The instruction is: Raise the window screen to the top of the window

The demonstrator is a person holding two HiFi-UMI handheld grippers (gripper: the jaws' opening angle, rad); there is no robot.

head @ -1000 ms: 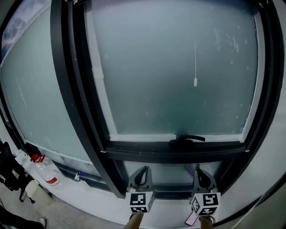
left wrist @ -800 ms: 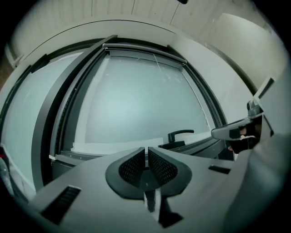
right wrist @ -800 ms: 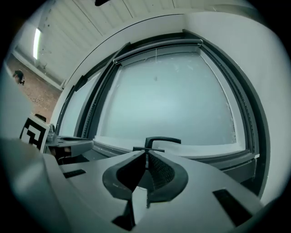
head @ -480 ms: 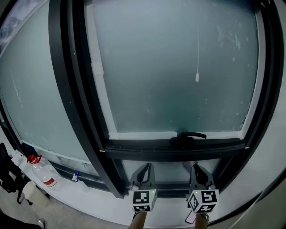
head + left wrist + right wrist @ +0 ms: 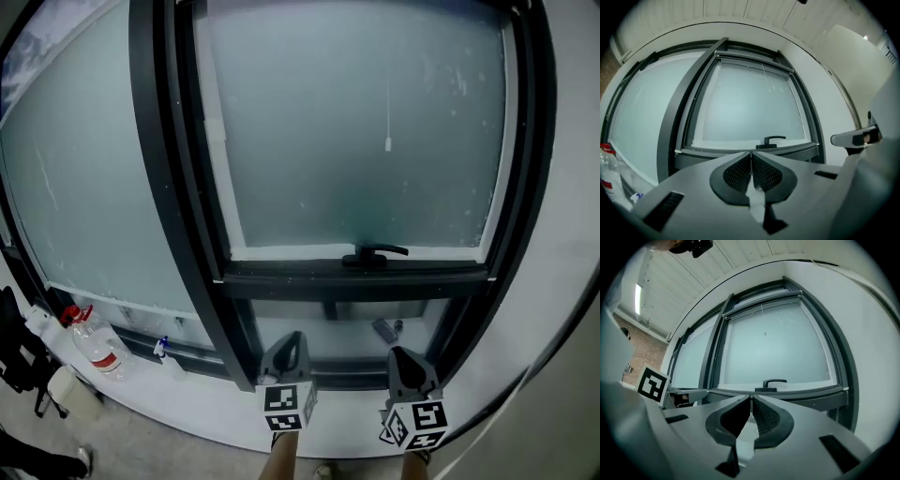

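- Left gripper [image 5: 290,337], grey, two-jaw, marker cube at its back: the jaws have just been closing and the tips now meet, with nothing between the ribbed pads. Empty.
- Right gripper [image 5: 399,353], same build: jaws together, nothing held.
- Change: both grippers sat closer under the dark metal window frame [image 5: 356,281] a second ago. Now they are drawn back and lower in the head view, well apart from the frame and touching nothing.
- Left on the white sill [image 5: 202,398]: a clear plastic bottle with a red cap [image 5: 97,347], untouched.
- Black lever handle [image 5: 373,253] lies on the bottom rail of the sash.
- Frosted pale glass pane [image 5: 309,141] shows bare across all I can see of it.
- Thin white pull cord with a small toggle [image 5: 387,143] hangs free in front of the upper glass.
- Farthest: the window screen [image 5: 761,304], seemingly gathered into a pale bar along the top of the sash. Mesh itself too fine to confirm.
- Reading: screen looks already at the top. Shut, empty jaws backing off fit a finished raise, with nothing left to grip.
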